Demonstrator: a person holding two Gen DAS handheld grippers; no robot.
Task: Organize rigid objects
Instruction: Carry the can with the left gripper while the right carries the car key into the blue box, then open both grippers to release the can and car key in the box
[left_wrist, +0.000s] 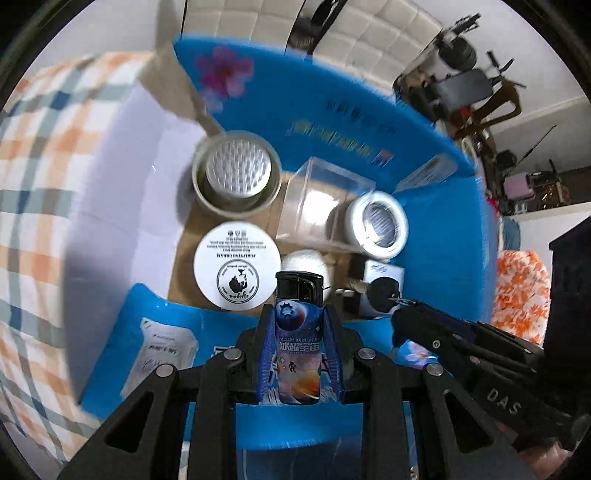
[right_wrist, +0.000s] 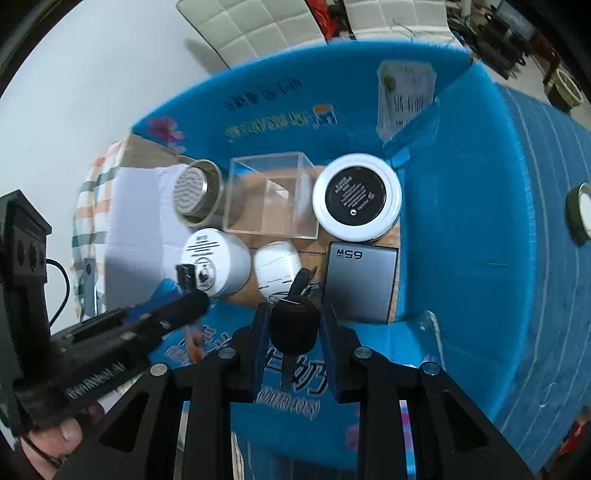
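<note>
My left gripper (left_wrist: 299, 317) is shut on a lighter (left_wrist: 297, 350) with a blue space print and a black cap. My right gripper (right_wrist: 294, 314) is shut on a black car key fob (right_wrist: 293, 326). Both point down over an open blue cardboard box (right_wrist: 461, 221). Inside it sit a round tin with a spiked insert (right_wrist: 197, 192), a clear plastic cube (right_wrist: 273, 195), a white jar with a black lid (right_wrist: 356, 195), a white cream jar (right_wrist: 216, 266), a white earbud case (right_wrist: 277, 267) and a grey charger (right_wrist: 360, 280). In the left wrist view, the right gripper (left_wrist: 400, 314) comes in from the right.
Blue box flaps (left_wrist: 147, 350) fold outward on the near side and on the right. A plaid cloth (left_wrist: 44, 147) lies left of the box. A green-rimmed round object (right_wrist: 580, 210) rests outside the box at far right. A person's hand (right_wrist: 62, 435) holds the left gripper's handle.
</note>
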